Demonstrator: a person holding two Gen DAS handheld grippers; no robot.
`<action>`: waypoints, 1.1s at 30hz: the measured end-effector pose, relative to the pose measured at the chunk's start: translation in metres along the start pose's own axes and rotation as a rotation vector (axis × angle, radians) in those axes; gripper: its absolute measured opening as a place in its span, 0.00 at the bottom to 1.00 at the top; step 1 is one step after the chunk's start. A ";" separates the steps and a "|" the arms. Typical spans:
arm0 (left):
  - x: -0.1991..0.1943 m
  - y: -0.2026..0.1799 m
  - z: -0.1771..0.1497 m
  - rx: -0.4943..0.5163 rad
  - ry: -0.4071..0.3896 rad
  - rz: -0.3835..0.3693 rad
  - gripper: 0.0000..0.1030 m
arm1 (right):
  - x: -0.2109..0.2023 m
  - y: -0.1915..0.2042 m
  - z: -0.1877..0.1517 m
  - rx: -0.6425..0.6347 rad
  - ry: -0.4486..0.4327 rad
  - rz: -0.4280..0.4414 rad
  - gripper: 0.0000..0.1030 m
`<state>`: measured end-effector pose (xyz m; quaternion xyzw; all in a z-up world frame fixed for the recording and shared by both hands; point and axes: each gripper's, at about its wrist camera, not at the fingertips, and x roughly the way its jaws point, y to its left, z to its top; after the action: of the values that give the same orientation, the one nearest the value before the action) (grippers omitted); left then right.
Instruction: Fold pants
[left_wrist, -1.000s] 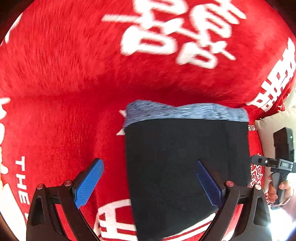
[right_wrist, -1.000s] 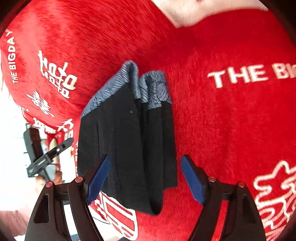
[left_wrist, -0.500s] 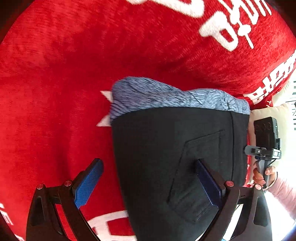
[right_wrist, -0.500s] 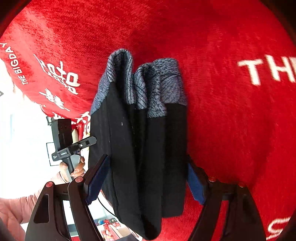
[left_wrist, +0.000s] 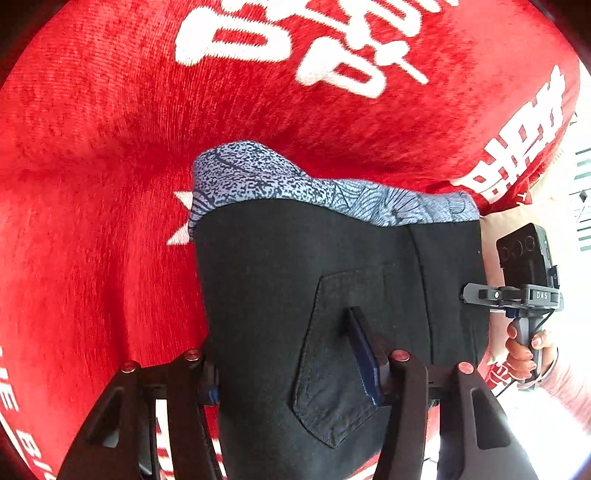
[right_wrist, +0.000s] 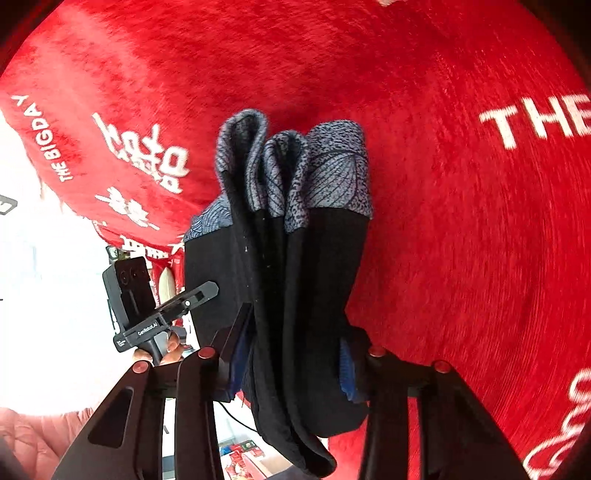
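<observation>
The folded black pants (left_wrist: 280, 280), with a blue-grey patterned waistband (left_wrist: 303, 184) at the far end, hang over a red blanket (left_wrist: 92, 206). My left gripper (left_wrist: 284, 354) is closing on them. One blue pad presses on the back pocket (left_wrist: 332, 354); the other finger is mostly hidden behind the pants' left edge. In the right wrist view the pants (right_wrist: 317, 280) show as several stacked layers seen edge-on. My right gripper (right_wrist: 295, 332) is closing around that stack, a pad against each side.
The red blanket (right_wrist: 461, 229) with white lettering fills both views. A person's hand (left_wrist: 524, 347) holds the other gripper's handle at the right edge of the left wrist view. Bright floor and a pale cushion (left_wrist: 495, 236) lie beyond the blanket's edge.
Both pairs of jaws have drawn in from wide open onto the pants. The pants now fill more of each view and their near end hangs off the blanket.
</observation>
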<state>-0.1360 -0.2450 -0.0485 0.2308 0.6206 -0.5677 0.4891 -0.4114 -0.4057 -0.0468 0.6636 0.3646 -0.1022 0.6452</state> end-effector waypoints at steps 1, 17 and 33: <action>-0.004 -0.003 -0.004 0.001 -0.001 0.001 0.55 | -0.002 0.002 -0.005 0.003 0.002 0.007 0.42; -0.004 -0.028 -0.101 -0.051 0.051 0.043 0.55 | -0.015 0.002 -0.106 0.020 0.042 -0.044 0.42; -0.004 -0.033 -0.108 -0.027 -0.022 0.324 0.84 | -0.005 0.012 -0.120 -0.082 0.005 -0.384 0.60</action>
<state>-0.1994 -0.1513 -0.0421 0.3153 0.5775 -0.4754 0.5840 -0.4482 -0.2948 -0.0168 0.5551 0.4900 -0.2069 0.6396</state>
